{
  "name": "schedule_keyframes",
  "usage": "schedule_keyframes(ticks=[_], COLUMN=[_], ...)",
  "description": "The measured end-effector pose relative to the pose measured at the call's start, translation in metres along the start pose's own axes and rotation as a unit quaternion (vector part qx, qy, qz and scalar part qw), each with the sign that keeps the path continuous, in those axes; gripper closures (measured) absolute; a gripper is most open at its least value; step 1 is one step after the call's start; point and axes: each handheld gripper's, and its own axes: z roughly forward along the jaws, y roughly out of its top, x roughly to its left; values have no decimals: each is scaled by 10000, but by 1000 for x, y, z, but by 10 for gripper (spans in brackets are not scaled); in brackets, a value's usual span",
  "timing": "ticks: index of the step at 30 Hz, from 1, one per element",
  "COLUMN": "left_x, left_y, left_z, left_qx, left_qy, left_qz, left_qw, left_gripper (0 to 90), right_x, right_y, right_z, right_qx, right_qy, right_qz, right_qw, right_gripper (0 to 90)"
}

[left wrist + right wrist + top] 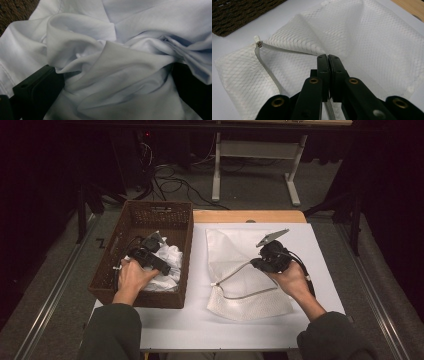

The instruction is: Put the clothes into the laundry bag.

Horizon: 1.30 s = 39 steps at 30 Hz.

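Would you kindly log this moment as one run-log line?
left gripper: open around crumpled white cloth in brown wicker basket | right gripper: shut on white mesh zip bag's opening edge

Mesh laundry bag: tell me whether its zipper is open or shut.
Open. The mesh laundry bag has its zipper edges parted into a gaping mouth; the right gripper holds one edge up.

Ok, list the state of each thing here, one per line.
Mesh bag: flat on the table, zipper open, edge lifted.
Right gripper: shut on the bag's zipper edge.
Left gripper: open, jaws either side of the cloth.
Cloth: crumpled, in the basket.
Basket: upright.
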Motion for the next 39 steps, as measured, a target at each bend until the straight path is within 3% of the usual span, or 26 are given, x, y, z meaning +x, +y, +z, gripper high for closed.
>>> schedule_keyframes(ticks=[8,15,33,39], left_x=[-4,-2,-7,-13], left_y=[7,1,2,5], left_z=[16,26,35,38], left_qx=[345,460,604,776], left_qy=[16,-241,-71,193], left_qz=[74,-41,51,118], left_qw=[9994,9986,9981,9967], left_gripper=[0,0,0,13], right_x=[-5,-5,-3,-7], right_y=[-2,-5,-5,-6], right_z=[-1,-2,-1,-4], right_qx=[-38,-69,-71,-83], right_qy=[26,30,-50,-81], right_qz=[61,68,64,151], right_qw=[10000,9999,9999,9998], right_gripper=[890,889,889,890])
